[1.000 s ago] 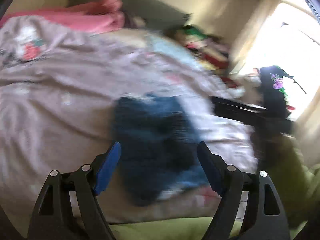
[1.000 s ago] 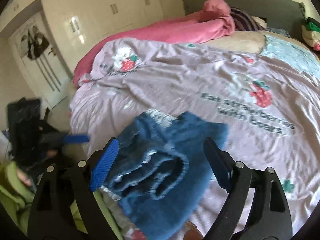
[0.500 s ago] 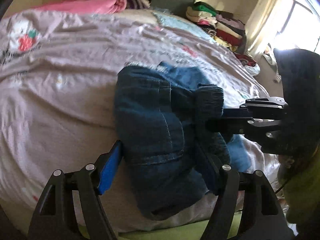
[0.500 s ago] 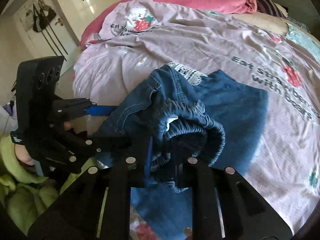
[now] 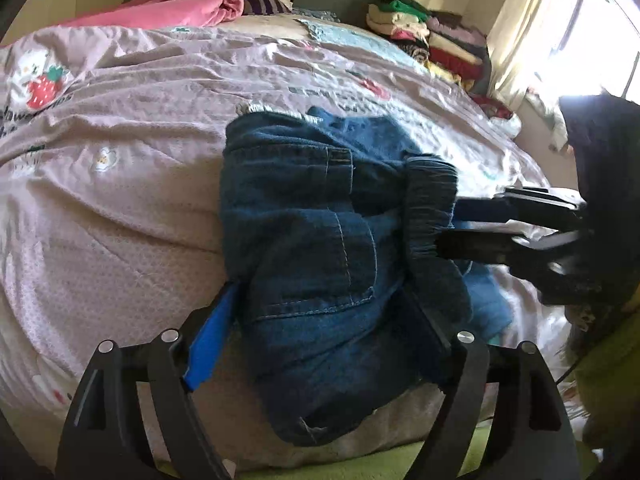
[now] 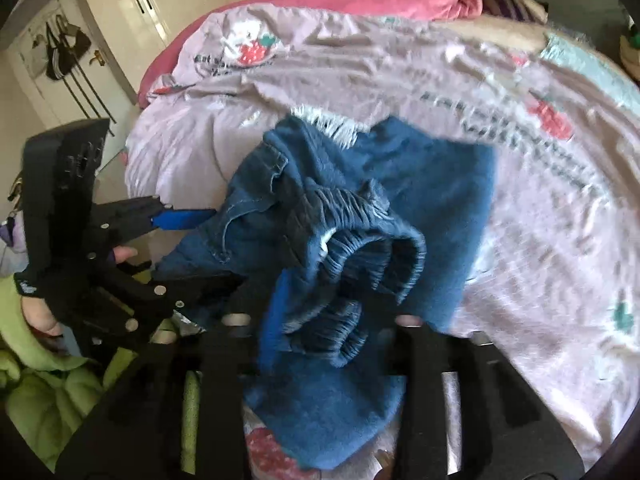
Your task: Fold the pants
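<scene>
Denim pants (image 5: pixel 316 248) lie bunched near the front edge of the bed, on the lilac strawberry-print duvet (image 5: pixel 120 184), partly folded over themselves. In my left wrist view their long axis runs from close to me away up the bed: rounded fold end nearest me, frayed pale hem at the far end. The back pocket faces up and the elastic waistband (image 5: pixel 432 200) sits on the right side of the bundle. My left gripper (image 5: pixel 324 328) straddles the near end of the pants, blue pad (image 5: pixel 208 344) on one side and dark finger on the other; the jaws are opening wide, with denim between them, and the blue pad looks just clear of the cloth, though the other pad is hidden by fabric. My right gripper (image 6: pixel 320 320) comes in from the right at the waistband; its jaws are opening too, with the gathered waistband (image 6: pixel 360 248) bunched between them. That view is blurred, so I cannot tell whether the pads press on it. In the right wrist view a lighter blue fleecy lining or layer (image 6: pixel 440 208) spreads under the waistband. Pink blanket (image 5: pixel 168 4) and stacked folded clothes (image 5: pixel 432 36) sit at the far end. Green sleeve (image 6: pixel 36 360) shows behind the left gripper.
</scene>
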Demonstrator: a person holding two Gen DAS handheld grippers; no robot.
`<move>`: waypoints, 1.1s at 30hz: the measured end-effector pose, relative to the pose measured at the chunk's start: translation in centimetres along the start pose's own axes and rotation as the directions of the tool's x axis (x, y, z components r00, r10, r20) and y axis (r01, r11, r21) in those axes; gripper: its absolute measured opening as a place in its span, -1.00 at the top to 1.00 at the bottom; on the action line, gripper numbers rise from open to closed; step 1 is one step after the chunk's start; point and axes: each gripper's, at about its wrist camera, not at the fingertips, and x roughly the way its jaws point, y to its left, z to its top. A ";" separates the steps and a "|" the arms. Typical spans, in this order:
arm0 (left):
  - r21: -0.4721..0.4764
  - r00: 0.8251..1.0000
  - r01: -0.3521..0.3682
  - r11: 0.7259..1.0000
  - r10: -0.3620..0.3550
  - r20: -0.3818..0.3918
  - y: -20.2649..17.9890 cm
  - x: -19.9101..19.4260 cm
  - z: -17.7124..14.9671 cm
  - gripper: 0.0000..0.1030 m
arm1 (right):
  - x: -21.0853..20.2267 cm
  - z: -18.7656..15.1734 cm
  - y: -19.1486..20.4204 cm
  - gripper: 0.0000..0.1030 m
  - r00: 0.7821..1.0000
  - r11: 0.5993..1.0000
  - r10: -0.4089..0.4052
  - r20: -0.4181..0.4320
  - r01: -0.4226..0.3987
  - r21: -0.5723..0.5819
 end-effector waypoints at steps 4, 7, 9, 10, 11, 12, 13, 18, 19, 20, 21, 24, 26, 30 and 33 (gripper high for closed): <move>-0.022 0.999 0.000 1.000 0.001 0.038 0.8 -1.9 0.5 -0.58 | -2.8 0.0 -0.9 -0.07 0.998 0.999 -0.030 0.059 0.028 0.038; -0.053 0.998 -0.006 0.999 0.010 0.065 1.8 -3.0 1.0 -0.67 | -3.8 -0.3 -1.8 -0.10 0.995 0.995 -0.071 0.065 0.066 0.069; -0.069 0.997 -0.024 0.997 0.029 0.076 2.5 -3.3 1.2 -0.67 | -4.1 -0.5 -2.4 -0.10 0.994 0.992 -0.089 0.064 0.083 0.096; -0.078 0.997 -0.026 0.997 0.032 0.076 2.8 -3.4 1.3 -0.67 | -4.2 -0.6 -2.9 -0.10 0.994 0.990 -0.092 0.063 0.085 0.111; -0.089 0.996 -0.031 0.996 0.037 0.075 3.2 -3.3 1.5 -0.67 | -4.1 -0.7 -3.2 -0.10 0.994 0.988 -0.094 0.062 0.086 0.125; -0.098 0.996 -0.036 0.995 0.043 0.073 3.5 -3.2 1.6 -0.67 | -4.0 -0.7 -3.5 -0.10 0.993 0.987 -0.097 0.060 0.088 0.137; -0.100 0.996 -0.036 0.994 0.043 0.072 3.7 -3.0 1.8 -0.67 | -3.9 -0.8 -3.8 -0.10 0.994 0.985 -0.092 0.056 0.083 0.150; -0.112 0.999 -0.010 0.994 0.014 0.033 4.1 -1.1 2.4 -0.67 | -2.0 -1.1 -5.0 -0.10 0.998 0.976 -0.053 0.024 0.046 0.211; -0.115 1.000 -0.003 0.993 0.005 0.023 4.1 -0.6 2.5 -0.67 | -1.5 -1.1 -5.3 -0.10 0.999 0.973 -0.037 0.016 0.032 0.228; -0.118 1.000 0.006 0.993 -0.005 0.013 4.2 -0.1 2.6 -0.67 | -1.0 -1.2 -5.6 -0.10 1.000 0.968 -0.020 0.009 0.018 0.250; -0.123 1.000 0.014 0.992 -0.014 -0.002 4.2 0.5 2.7 -0.67 | -0.7 -1.2 -5.7 -0.10 1.000 0.965 -0.005 0.008 0.003 0.261; -0.131 0.999 0.026 0.991 -0.028 -0.015 4.1 1.5 2.9 -0.67 | 0.6 -1.0 -6.0 -0.10 0.999 0.959 0.035 0.005 -0.035 0.283; -0.126 1.000 0.017 0.992 -0.020 -0.020 4.0 2.1 3.2 -0.67 | 1.5 -0.9 -5.9 -0.10 0.999 0.959 0.051 -0.011 -0.046 0.281; -0.114 0.999 0.021 0.993 -0.024 -0.026 3.6 3.0 3.6 -0.66 | 2.7 -0.6 -5.3 -0.13 0.998 0.968 0.053 -0.016 -0.047 0.247; -0.117 0.999 0.027 0.993 -0.030 -0.021 3.4 3.2 4.0 -0.55 | 3.0 -0.3 -4.8 -0.10 0.999 0.976 0.051 -0.005 -0.048 0.213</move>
